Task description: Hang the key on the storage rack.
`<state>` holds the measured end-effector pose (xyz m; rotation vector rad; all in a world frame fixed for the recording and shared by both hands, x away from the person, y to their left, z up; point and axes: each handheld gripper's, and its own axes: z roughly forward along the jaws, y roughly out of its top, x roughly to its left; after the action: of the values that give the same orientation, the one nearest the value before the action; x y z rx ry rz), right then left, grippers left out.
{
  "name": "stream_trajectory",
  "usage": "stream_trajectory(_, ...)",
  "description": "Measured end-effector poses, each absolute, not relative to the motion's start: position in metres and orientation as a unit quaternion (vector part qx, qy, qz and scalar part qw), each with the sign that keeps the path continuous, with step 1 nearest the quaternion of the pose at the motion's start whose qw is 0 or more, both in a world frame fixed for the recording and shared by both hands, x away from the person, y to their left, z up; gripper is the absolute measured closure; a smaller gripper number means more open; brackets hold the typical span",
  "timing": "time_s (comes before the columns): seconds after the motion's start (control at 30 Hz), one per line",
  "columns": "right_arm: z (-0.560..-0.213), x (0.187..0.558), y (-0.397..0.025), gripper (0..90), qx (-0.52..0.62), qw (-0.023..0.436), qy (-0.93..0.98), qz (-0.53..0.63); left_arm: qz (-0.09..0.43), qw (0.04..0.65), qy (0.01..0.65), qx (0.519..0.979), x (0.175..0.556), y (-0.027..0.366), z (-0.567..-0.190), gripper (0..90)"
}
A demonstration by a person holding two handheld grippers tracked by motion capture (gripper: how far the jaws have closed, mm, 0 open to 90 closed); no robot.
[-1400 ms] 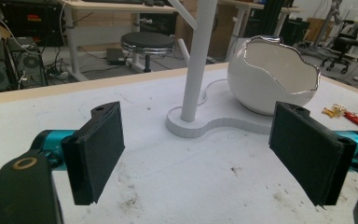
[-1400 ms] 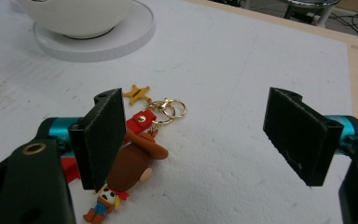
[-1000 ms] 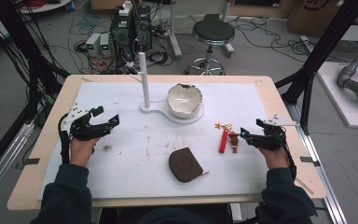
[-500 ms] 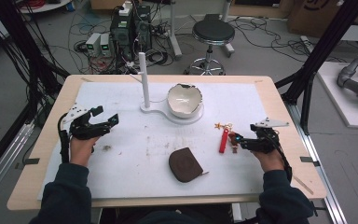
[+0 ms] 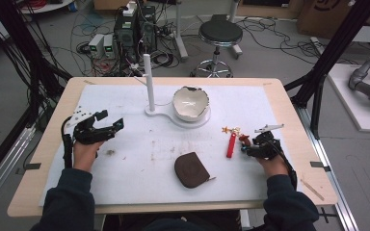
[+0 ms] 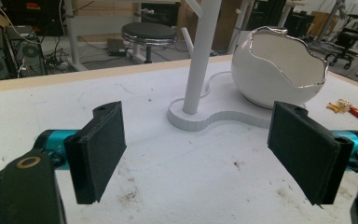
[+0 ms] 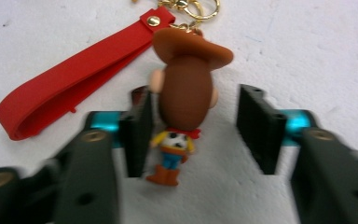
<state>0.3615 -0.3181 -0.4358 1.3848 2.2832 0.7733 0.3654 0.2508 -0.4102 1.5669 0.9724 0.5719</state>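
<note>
A keychain lies on the white mat: a red strap (image 5: 231, 145) (image 7: 70, 77), a gold clasp (image 7: 186, 7) and a small cowboy figure (image 7: 182, 100) with a brown hat. My right gripper (image 5: 248, 147) (image 7: 193, 133) is open, down at the mat, its jaws on either side of the figure; the left jaw touches it, the right jaw stands apart. My left gripper (image 5: 110, 121) (image 6: 205, 154) is open and empty at the mat's left, facing a white egg-shaped bowl (image 5: 191, 103) (image 6: 279, 70) and a white post (image 5: 148, 82) (image 6: 200, 51) on one base.
A dark brown pouch (image 5: 191, 169) lies on the mat near the front middle. The white mat (image 5: 139, 159) covers a wooden table (image 5: 289, 115). A black stool (image 5: 220, 33) and cables lie beyond the far edge.
My right gripper has moved left and down to the cowboy figure, so its jaws now straddle it. The left gripper has stayed in place.
</note>
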Motion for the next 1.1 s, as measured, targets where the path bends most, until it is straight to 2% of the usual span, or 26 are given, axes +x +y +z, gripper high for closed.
stream_trajectory(0.13, -0.438, 0.365, -0.314, 48.1, 0.467, 0.177, 0.818, 0.286, 0.242, 0.568, 0.416, 0.668, 0.366, 0.250, -0.411, 19.0)
stream_trajectory(0.17, -0.439, 0.366, -0.313, 49.8, 0.464, 0.177, 0.821, 0.283, 0.241, 0.568, 0.415, 0.668, 0.366, 0.250, -0.411, 19.1)
stream_trajectory(0.2, -0.438, 0.367, -0.312, 55.6, 0.465, 0.172, 0.821, 0.284, 0.242, 0.567, 0.415, 0.669, 0.366, 0.249, -0.411, 19.1)
stream_trajectory(0.33, -0.434, 0.368, -0.310, 56.6, 0.452, 0.179, 0.828, 0.279, 0.241, 0.564, 0.416, 0.672, 0.366, 0.249, -0.412, 19.4)
stream_trajectory(0.47, -0.414, 0.367, -0.306, 56.6, 0.430, 0.220, 0.808, 0.337, 0.239, 0.562, 0.417, 0.673, 0.367, 0.249, -0.412, 19.4)
stream_trajectory(0.57, -0.397, 0.369, -0.298, 56.9, 0.408, 0.233, 0.795, 0.384, 0.236, 0.564, 0.419, 0.672, 0.367, 0.249, -0.413, 19.4)
stream_trajectory(0.9, -0.342, 0.386, -0.255, 57.7, 0.340, 0.248, 0.787, 0.451, 0.236, 0.566, 0.421, 0.668, 0.367, 0.250, -0.413, 19.6)
stream_trajectory(1.1, -0.325, 0.393, -0.237, 57.7, 0.313, 0.248, 0.785, 0.474, 0.235, 0.567, 0.422, 0.668, 0.368, 0.250, -0.413, 19.6)
